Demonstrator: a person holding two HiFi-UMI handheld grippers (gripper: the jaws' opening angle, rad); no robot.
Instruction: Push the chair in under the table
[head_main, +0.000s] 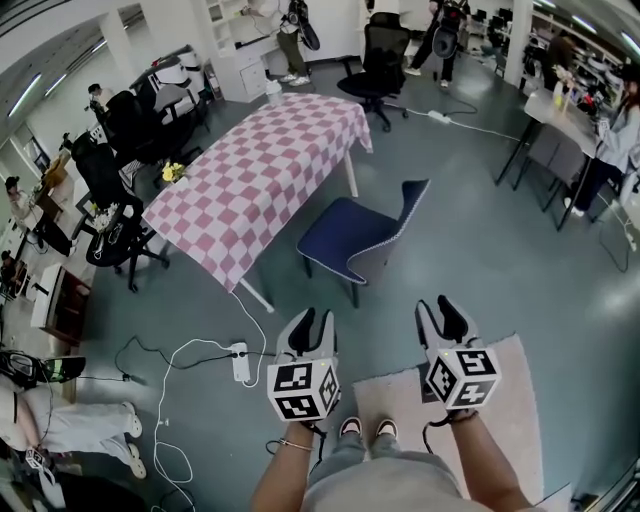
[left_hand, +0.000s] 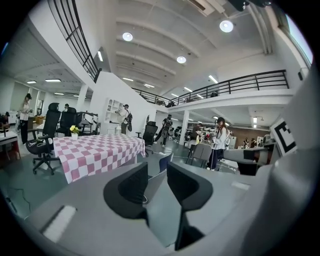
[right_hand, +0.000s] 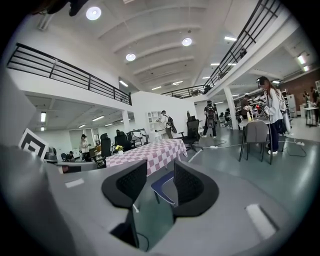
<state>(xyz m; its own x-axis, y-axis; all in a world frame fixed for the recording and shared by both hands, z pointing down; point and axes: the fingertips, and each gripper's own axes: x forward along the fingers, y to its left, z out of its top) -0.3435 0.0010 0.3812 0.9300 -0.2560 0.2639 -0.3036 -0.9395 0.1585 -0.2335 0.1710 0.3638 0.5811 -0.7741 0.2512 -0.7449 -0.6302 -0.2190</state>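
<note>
A blue chair (head_main: 360, 232) stands on the grey floor beside the long table (head_main: 260, 180), which is covered in a pink-and-white checked cloth. The seat faces the table, a short gap away from its edge. My left gripper (head_main: 315, 322) and right gripper (head_main: 440, 312) hover side by side in front of me, well short of the chair, both open and empty. In the left gripper view, part of the chair (left_hand: 164, 162) shows beyond the open gripper (left_hand: 157, 182), right of the table (left_hand: 100, 150). The right gripper view frames the chair (right_hand: 162, 186) between its parted jaws (right_hand: 160, 182).
A white power strip (head_main: 240, 362) with looping cables lies on the floor at the left. A beige rug (head_main: 500, 400) is under my feet. Black office chairs (head_main: 385, 60) stand past the table's far end and along its left side (head_main: 120, 240). People stand by a desk (head_main: 570, 120) at the right.
</note>
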